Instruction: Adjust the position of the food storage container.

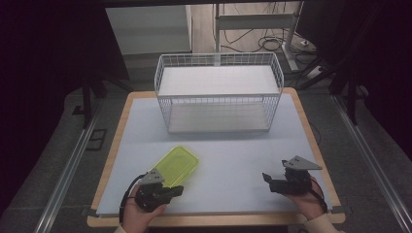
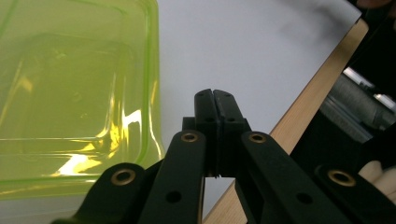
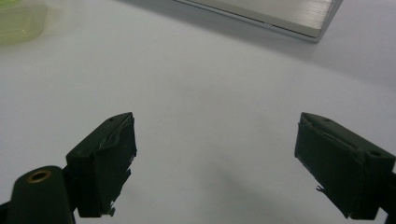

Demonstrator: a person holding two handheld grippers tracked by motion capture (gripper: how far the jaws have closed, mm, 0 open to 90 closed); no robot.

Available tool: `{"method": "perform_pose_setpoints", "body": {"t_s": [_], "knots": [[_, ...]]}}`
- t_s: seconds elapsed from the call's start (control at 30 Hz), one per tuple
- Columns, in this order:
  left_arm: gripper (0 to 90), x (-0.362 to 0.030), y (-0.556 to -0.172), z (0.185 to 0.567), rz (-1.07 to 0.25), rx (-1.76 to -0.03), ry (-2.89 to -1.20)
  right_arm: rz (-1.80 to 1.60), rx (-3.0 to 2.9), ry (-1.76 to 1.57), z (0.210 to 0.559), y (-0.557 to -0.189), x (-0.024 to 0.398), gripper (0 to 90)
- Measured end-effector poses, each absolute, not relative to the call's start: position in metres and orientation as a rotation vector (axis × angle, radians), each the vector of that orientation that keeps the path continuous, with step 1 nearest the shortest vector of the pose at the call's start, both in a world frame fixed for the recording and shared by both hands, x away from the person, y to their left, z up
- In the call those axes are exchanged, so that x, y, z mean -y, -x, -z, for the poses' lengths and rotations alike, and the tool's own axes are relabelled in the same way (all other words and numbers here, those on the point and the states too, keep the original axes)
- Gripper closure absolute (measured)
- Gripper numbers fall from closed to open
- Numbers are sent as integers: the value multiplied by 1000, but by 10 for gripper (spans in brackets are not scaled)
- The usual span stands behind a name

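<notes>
Container (image 1: 177, 165), translucent yellow-green, flat on desk (image 1: 233, 160) before wire basket (image 1: 218, 92). Left gripper (image 2: 214, 100) just beside it, jaws pressed together on nothing. Right gripper (image 3: 215, 163) well apart, jaws wide, empty.

Left gripper view: green container (image 2: 74, 98) cut off by the top and left picture edges; its far end and left wall are out of frame. Its near rim runs behind the left gripper (image 2: 214, 95) linkage, so contact there is undeterminable.

Right gripper view: a small corner of the container (image 3: 18, 21) enters at the top left, blurred. The wire basket (image 3: 275, 14) appears as a strip of its base, cut by the top edge.

High view: the person's forearms are cut by the bottom edge; the right gripper (image 1: 272, 180) jaw tips are too small to resolve.
</notes>
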State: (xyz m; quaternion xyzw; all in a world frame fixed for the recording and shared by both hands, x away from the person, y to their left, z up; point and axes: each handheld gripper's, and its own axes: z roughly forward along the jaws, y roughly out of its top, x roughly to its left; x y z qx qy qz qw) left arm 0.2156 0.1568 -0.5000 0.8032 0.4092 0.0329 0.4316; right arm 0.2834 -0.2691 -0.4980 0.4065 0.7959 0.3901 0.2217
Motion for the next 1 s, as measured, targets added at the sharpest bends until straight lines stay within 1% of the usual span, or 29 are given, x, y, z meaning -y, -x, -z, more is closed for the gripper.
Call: {"method": "perform_pose_setpoints", "body": {"t_s": [0.23, 0.6, 1.0], "knots": [[900, -155, -217, 509, -101, -1047, -2064, -1068, -2204, -1120, 499, -284, 269, 129], [900, -156, -218, 512, -118, -1061, -2098, -1058, -2209, -1119, 501, -284, 268, 129], [900, -182, -221, 513, -132, -1137, -2067, -1051, -2209, -1111, 501, -284, 269, 129]]}}
